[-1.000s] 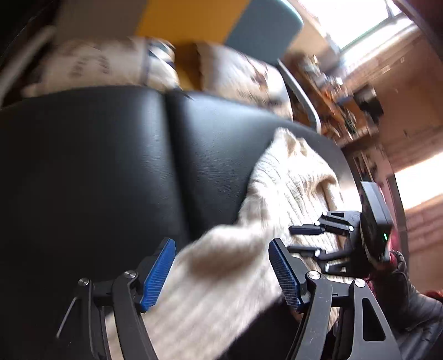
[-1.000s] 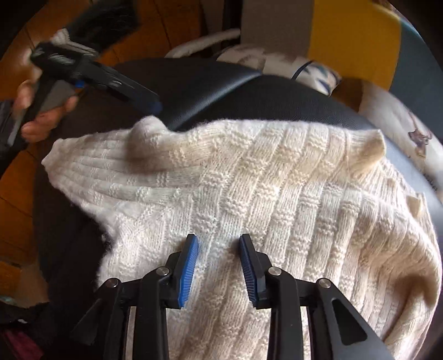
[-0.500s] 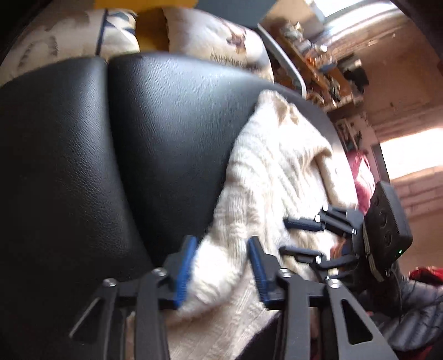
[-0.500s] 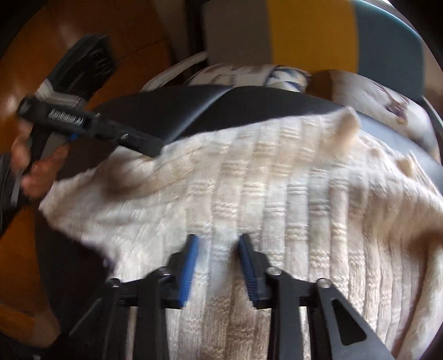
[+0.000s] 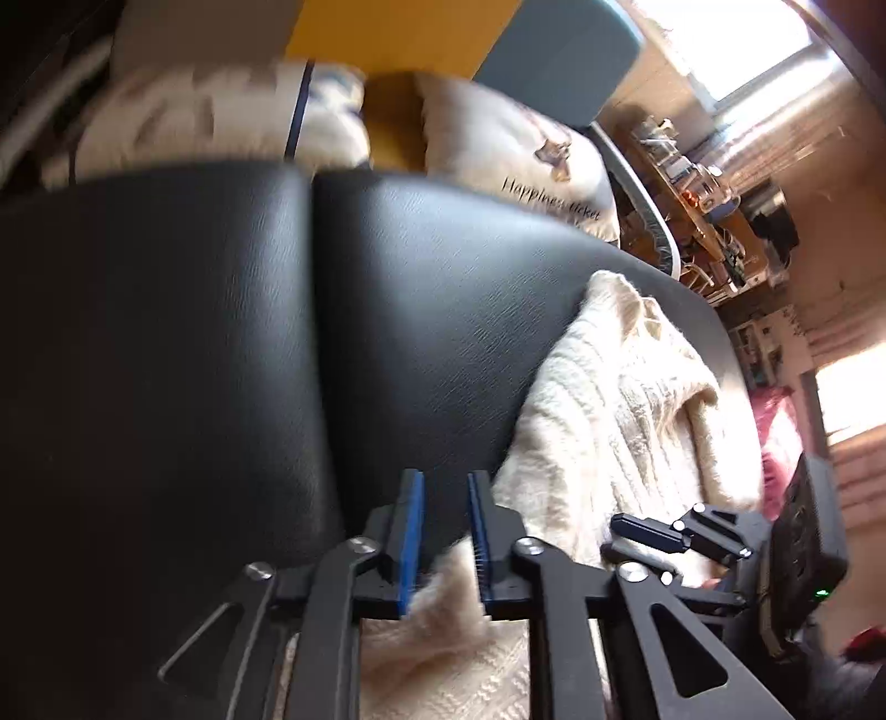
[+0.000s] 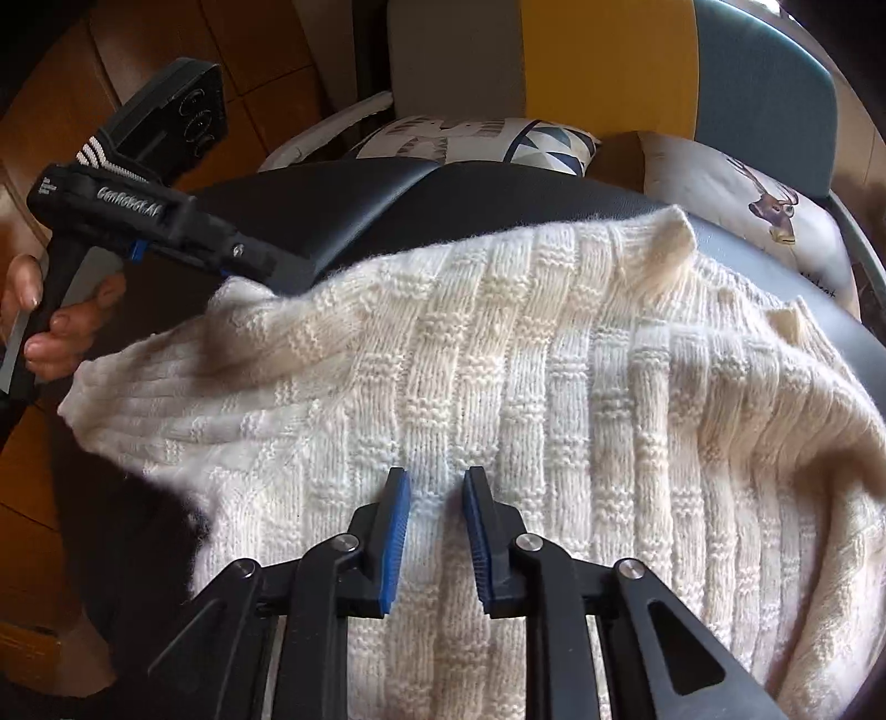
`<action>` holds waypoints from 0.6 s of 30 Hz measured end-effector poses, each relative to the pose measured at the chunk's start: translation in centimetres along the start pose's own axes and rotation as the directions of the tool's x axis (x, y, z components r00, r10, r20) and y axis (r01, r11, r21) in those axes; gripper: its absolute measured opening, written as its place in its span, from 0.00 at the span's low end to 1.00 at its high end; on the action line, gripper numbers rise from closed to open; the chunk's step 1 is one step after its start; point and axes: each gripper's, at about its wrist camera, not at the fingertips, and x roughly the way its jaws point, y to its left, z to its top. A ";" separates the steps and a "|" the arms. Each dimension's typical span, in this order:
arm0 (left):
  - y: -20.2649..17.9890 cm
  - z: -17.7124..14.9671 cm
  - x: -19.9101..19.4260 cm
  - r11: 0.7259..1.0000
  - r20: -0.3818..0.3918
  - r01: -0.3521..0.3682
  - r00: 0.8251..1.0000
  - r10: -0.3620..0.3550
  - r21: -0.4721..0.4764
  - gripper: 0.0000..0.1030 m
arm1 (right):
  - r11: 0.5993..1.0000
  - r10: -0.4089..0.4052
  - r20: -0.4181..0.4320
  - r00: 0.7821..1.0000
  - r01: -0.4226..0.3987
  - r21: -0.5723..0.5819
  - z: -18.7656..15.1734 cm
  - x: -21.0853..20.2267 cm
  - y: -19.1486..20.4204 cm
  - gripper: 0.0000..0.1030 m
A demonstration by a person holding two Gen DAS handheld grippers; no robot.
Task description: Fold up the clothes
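A cream knitted sweater (image 6: 554,387) lies spread on a black leather seat (image 6: 387,205). In the left wrist view the sweater (image 5: 620,410) lies at the right of the seat (image 5: 221,332). My left gripper (image 5: 446,531) is shut on a fold of the sweater's edge near the camera. It also shows in the right wrist view (image 6: 288,274), its tip at the sweater's left corner. My right gripper (image 6: 434,531) has narrowly parted blue pads pressed over the sweater's middle, with knit between them. It shows from the side in the left wrist view (image 5: 614,537).
Printed cushions (image 5: 520,160) (image 6: 476,138) lean behind the seat, against a grey, yellow and blue backrest (image 6: 609,61). A cluttered shelf (image 5: 703,194) and bright window (image 5: 736,50) stand at the right. Wooden floor (image 6: 50,111) lies left of the seat.
My left gripper went from wide open around the sweater's edge to shut on it. My right gripper stayed narrow over the sweater's middle.
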 end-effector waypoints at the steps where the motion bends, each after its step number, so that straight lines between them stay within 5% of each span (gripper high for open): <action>1: 0.2 0.2 0.4 0.999 -0.038 0.048 0.998 -0.047 0.005 0.36 | 1.000 -0.005 -0.005 1.000 0.005 0.005 0.0 0.1 0.1 0.20; 4: -0.9 0.5 1.6 0.994 -0.109 0.099 0.990 -0.094 0.040 0.38 | 1.000 -0.015 -0.005 1.000 0.015 0.009 0.3 0.4 0.2 0.20; 7: -1.6 0.4 1.8 0.990 -0.090 0.133 0.987 -0.130 0.037 0.37 | 1.000 -0.012 0.025 1.000 0.011 0.023 0.0 0.3 0.0 0.20; 9: -2.0 0.1 1.8 0.988 -0.058 0.152 0.987 -0.150 0.033 0.22 | 0.999 -0.013 0.035 0.999 0.011 0.042 -0.2 0.1 -0.1 0.20; 15: -1.7 0.0 -0.5 0.981 0.167 0.190 0.969 -0.179 -0.048 0.00 | 0.998 -0.059 0.023 0.998 0.059 0.023 0.5 0.4 0.9 0.20; 18: -2.6 0.6 -2.2 0.980 0.235 0.196 0.954 -0.186 -0.019 0.00 | 0.997 -0.074 0.015 0.997 0.074 0.018 0.6 0.3 1.2 0.20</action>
